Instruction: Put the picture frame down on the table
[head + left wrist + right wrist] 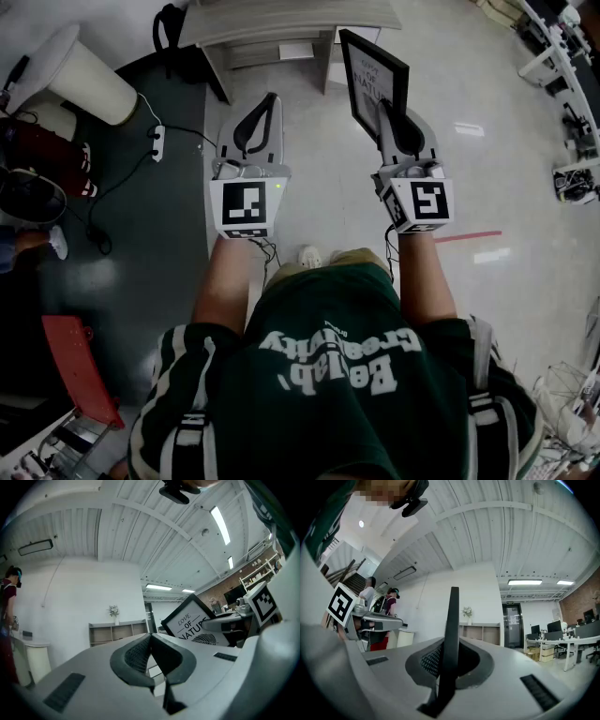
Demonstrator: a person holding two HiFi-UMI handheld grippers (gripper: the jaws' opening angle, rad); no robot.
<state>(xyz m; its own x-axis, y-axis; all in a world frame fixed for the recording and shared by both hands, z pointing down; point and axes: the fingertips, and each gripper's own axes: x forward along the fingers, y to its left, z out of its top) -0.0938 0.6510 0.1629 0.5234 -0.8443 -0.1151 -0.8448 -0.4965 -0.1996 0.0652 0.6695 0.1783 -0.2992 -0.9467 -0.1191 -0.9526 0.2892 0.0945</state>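
Observation:
The picture frame (373,84) is black with a white print inside, and it stands upright in the air over the floor. My right gripper (386,105) is shut on its lower edge. In the right gripper view the frame (451,634) shows edge-on as a thin dark bar clamped between the pads of that gripper (449,657). My left gripper (272,99) hangs level beside it to the left, shut with nothing in it. In the left gripper view the tips of that gripper (150,638) meet, and the frame (191,623) shows to the right. The light table (281,21) is ahead, at the top of the head view.
A white cylindrical bin (89,80) and a power strip (157,142) with cables lie on the dark mat at left. A red board (80,367) sits low at left. People (389,616) stand to the left in the right gripper view. Desks (562,641) line the far right.

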